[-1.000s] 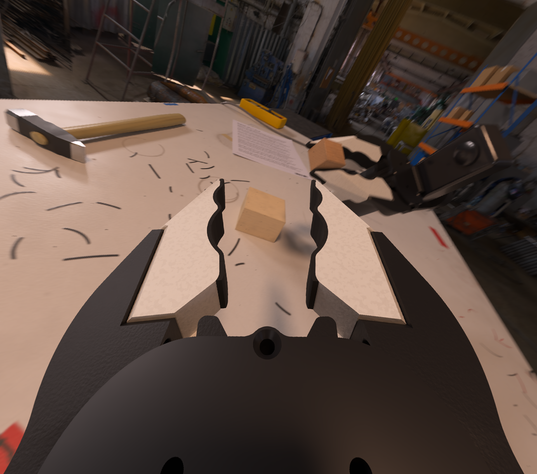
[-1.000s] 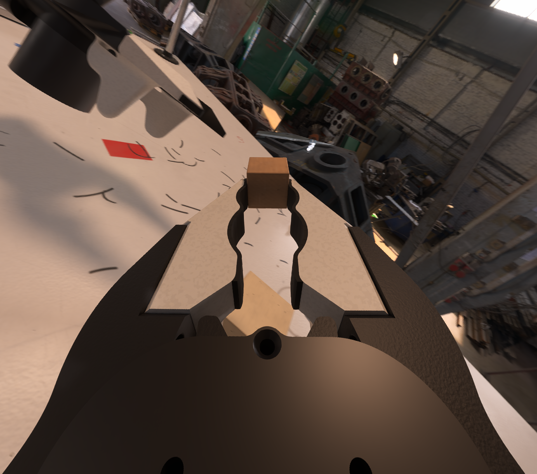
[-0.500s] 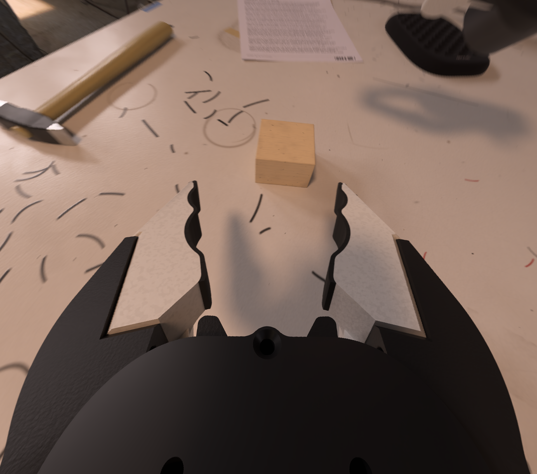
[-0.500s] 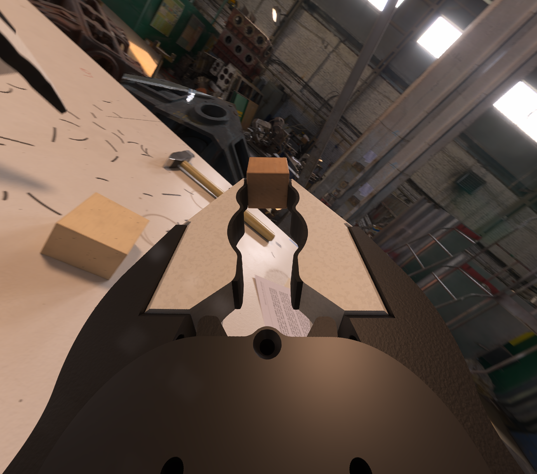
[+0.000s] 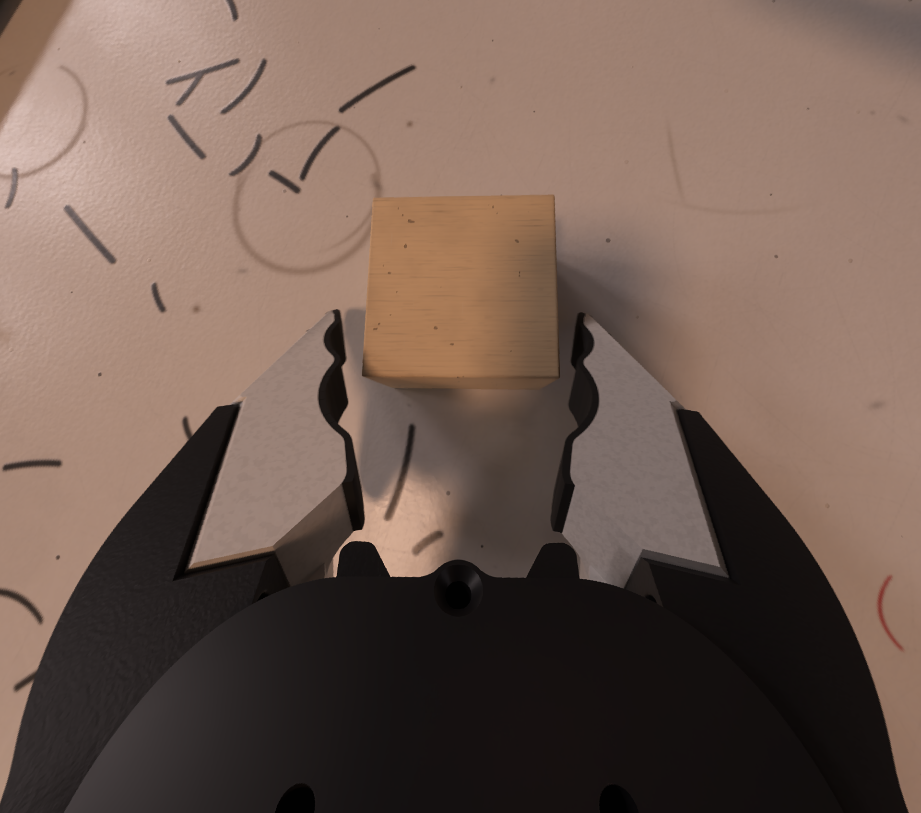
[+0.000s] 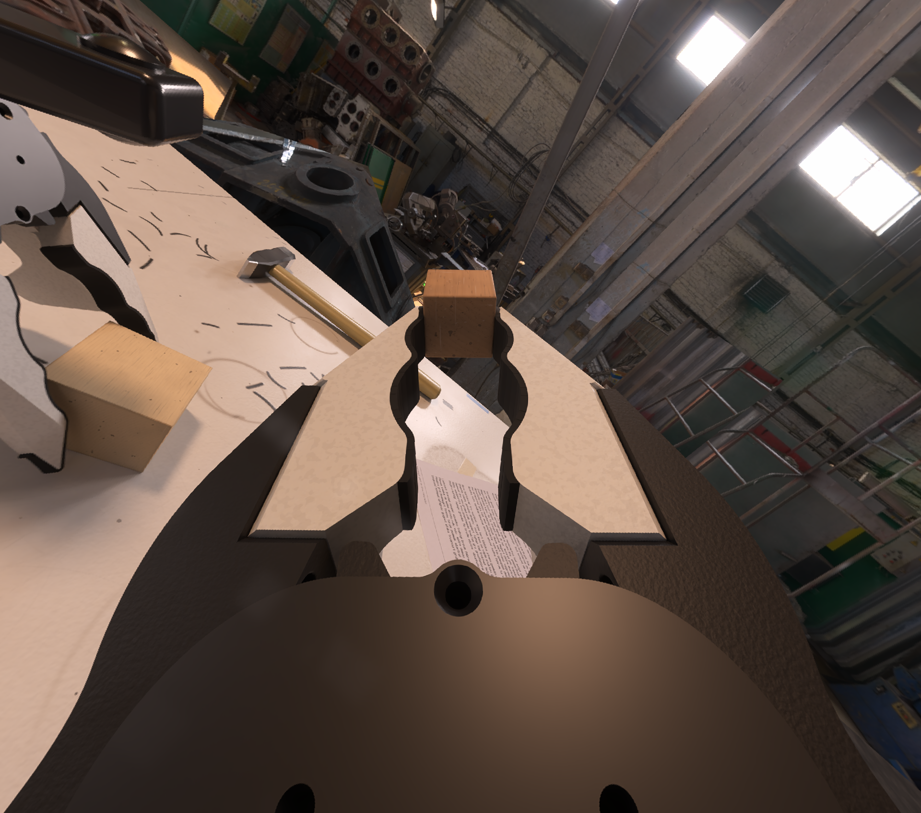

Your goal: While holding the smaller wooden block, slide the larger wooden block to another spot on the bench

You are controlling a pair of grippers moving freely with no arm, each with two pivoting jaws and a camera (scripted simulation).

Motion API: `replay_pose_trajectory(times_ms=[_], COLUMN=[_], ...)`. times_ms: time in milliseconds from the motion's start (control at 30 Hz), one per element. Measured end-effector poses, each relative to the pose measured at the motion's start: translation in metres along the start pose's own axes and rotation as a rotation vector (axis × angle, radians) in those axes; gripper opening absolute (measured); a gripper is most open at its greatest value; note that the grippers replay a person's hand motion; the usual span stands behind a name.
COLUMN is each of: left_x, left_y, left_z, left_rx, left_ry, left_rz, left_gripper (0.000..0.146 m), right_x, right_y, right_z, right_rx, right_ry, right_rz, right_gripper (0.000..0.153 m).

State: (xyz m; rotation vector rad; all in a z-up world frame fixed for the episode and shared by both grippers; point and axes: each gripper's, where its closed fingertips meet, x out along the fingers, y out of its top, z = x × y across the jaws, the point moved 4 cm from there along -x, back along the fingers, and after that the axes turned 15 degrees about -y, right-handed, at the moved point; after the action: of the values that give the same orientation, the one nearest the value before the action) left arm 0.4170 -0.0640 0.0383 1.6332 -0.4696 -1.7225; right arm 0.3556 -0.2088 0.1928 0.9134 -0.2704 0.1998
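Note:
The larger pale wooden block (image 5: 461,290) sits on the cream bench (image 5: 697,290). My left gripper (image 5: 457,323) is open and looks steeply down on it, one fingertip on each side of the block's near end, with small gaps. My right gripper (image 6: 459,315) is shut on the smaller, darker wooden block (image 6: 459,313) and holds it above the bench. In the right wrist view the larger block (image 6: 124,395) lies at the left with the left gripper's fingers (image 6: 30,365) around it.
A hammer (image 6: 309,290) with a wooden handle lies on the bench beyond the larger block. A printed sheet of paper (image 6: 468,520) lies under my right gripper. Dark pen marks and circles (image 5: 304,195) cover the bench. The bench's far edge (image 6: 319,250) runs close behind the hammer.
My left gripper has tilted down and moved forward, so its open fingers now straddle the larger block. My right gripper has kept the smaller block and swung its view a little.

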Motion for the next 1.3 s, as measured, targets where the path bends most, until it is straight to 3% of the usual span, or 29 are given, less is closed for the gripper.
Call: replay_pose_trajectory(times_ms=[100, 800, 1300], left_x=[0.002, -0.030, -0.054], left_y=[0.003, -0.024, -0.054], left_z=[0.001, 0.014, 0.027], left_rx=[0.014, 0.059, 0.225], left_ry=[0.005, -0.056, -0.153], left_rz=[0.003, -0.019, -0.054], left_gripper=[0.079, 0.078, 0.078], right_x=[0.000, 0.002, 0.002], right_y=[0.000, -0.002, -0.005], right_z=[0.000, -0.003, -0.007], right_rx=[-0.001, -0.005, -0.018], right_ry=[0.001, 0.013, 0.031], right_rz=[-0.002, -0.012, -0.022], right_gripper=[0.026, 0.026, 0.026])
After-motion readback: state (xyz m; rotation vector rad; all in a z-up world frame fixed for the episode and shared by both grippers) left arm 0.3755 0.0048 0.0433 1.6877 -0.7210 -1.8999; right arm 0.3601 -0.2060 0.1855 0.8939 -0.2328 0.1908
